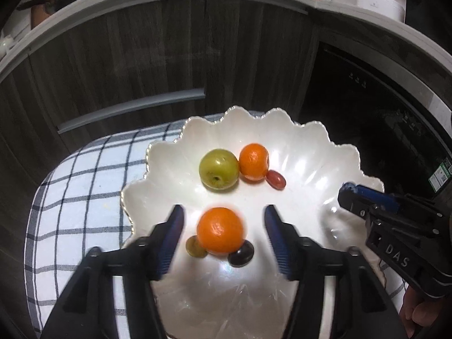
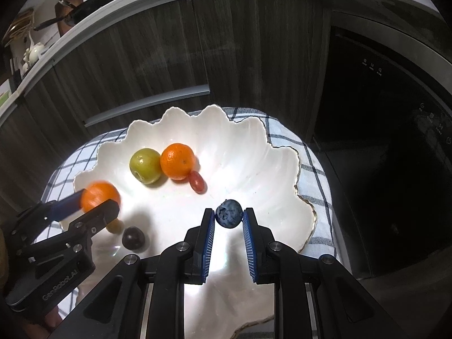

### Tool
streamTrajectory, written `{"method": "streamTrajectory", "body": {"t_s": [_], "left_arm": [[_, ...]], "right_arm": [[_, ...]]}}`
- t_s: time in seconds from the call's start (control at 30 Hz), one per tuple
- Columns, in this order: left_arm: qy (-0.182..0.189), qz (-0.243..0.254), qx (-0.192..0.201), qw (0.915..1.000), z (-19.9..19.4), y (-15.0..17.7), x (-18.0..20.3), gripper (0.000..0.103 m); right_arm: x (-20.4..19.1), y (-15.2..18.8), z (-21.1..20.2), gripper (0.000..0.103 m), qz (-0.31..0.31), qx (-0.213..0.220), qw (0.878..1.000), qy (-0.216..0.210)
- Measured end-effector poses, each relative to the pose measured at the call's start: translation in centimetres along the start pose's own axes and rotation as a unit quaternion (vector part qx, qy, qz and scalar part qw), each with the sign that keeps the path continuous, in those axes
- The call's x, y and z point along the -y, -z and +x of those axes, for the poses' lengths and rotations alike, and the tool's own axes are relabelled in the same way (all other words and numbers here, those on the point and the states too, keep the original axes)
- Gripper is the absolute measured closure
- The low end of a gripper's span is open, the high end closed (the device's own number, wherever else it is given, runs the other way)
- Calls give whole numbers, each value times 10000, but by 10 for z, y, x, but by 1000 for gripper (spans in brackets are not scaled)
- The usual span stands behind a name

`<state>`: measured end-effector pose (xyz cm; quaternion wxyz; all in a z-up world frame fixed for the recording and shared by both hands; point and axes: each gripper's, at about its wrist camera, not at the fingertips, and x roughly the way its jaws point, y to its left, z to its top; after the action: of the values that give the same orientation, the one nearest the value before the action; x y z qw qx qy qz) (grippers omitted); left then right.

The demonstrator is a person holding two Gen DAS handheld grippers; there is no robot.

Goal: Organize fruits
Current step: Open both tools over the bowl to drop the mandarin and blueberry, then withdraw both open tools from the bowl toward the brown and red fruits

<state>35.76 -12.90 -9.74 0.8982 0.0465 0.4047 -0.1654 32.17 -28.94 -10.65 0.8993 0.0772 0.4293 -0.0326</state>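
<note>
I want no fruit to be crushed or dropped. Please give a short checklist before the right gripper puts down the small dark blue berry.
1. Right gripper shut on the small dark blue berry: ok.
2. Berry over the white scalloped bowl: ok.
3. Bare bowl surface under the berry: ok.
4. Left gripper open, pads off the blurred orange mandarin: ok.
5. Mandarin at rest: cannot tell, it is blurred.
6. Grippers apart from each other: ok.

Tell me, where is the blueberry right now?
The blueberry is pinched between the right gripper fingers, over the white bowl, right of the red grape in the right wrist view.
</note>
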Motion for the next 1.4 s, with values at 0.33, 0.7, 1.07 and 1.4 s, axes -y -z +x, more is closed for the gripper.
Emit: {"method": "streamTrajectory", "body": {"t_s": [0.33,0.7,1.07,1.4], "left_arm": [[-168,-17,101,9998,-13,1,-4,31],[-291,-42,278,9992,-46,6,-12,22],[-299,131,499,9982,-86,13,-26,22],[-72,621,456,9970,-113,33,-39,22]], "right_arm": [[-2,0,-14,39,39,162,9998,127],[-7,7,-41,29,218,314,9988,296],[-25,19,-72,29,480,495,9970,359],[-45,38,-97,29,717,623,9942,512]]}}
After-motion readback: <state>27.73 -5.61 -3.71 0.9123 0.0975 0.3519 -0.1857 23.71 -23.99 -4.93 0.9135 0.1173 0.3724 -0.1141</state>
